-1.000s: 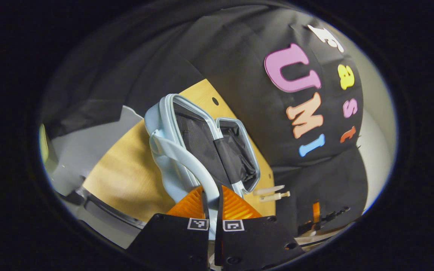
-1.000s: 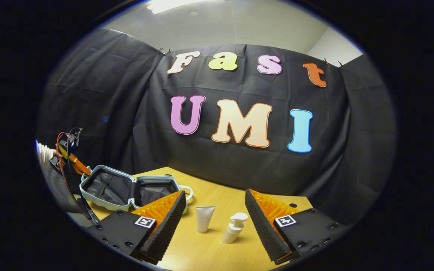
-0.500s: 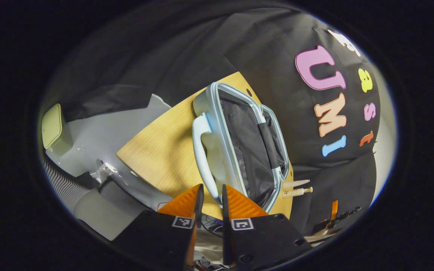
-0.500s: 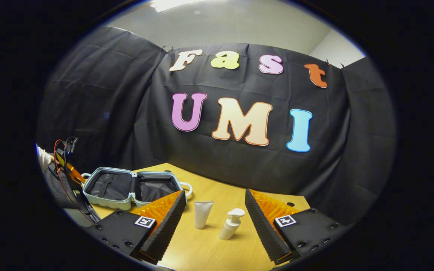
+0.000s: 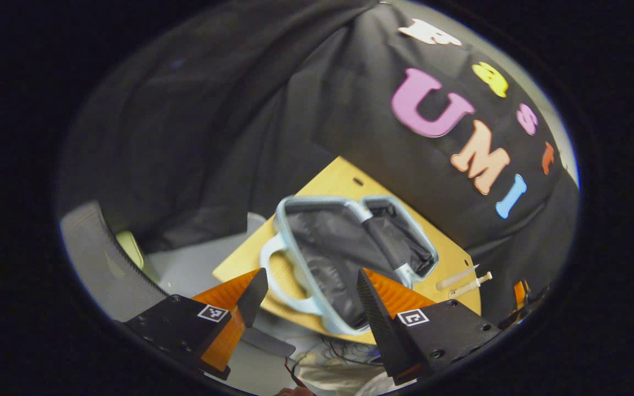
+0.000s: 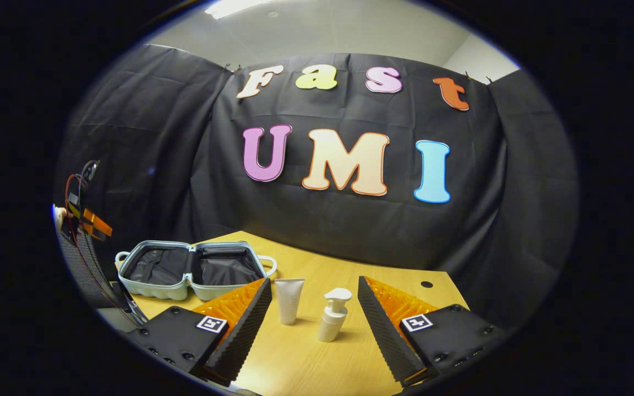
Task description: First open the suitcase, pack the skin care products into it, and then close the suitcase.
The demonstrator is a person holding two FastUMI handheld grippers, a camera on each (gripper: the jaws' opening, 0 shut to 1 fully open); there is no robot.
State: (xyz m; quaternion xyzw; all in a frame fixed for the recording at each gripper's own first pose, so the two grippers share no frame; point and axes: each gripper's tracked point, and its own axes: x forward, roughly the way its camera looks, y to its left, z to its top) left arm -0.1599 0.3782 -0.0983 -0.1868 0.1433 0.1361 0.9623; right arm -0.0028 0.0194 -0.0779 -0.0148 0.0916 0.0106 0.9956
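The light blue suitcase lies open flat on the wooden table, its black lining showing, both handles sticking out. My left gripper hovers open above its near handle, touching nothing. In the right gripper view the open suitcase sits at the table's left end. A white tube and a white pump bottle stand upright just ahead of my open right gripper. The tube and the bottle show small at the table's far end in the left gripper view.
A ribbed grey chair back and a pale green bin stand on the grey floor beside the table. The table has a small hole near its right back corner. The left gripper hangs beyond the suitcase.
My left gripper let go of the suitcase handle, opened wide and drew back upward. The suitcase lid dropped from half raised to flat. The right gripper barely shifted.
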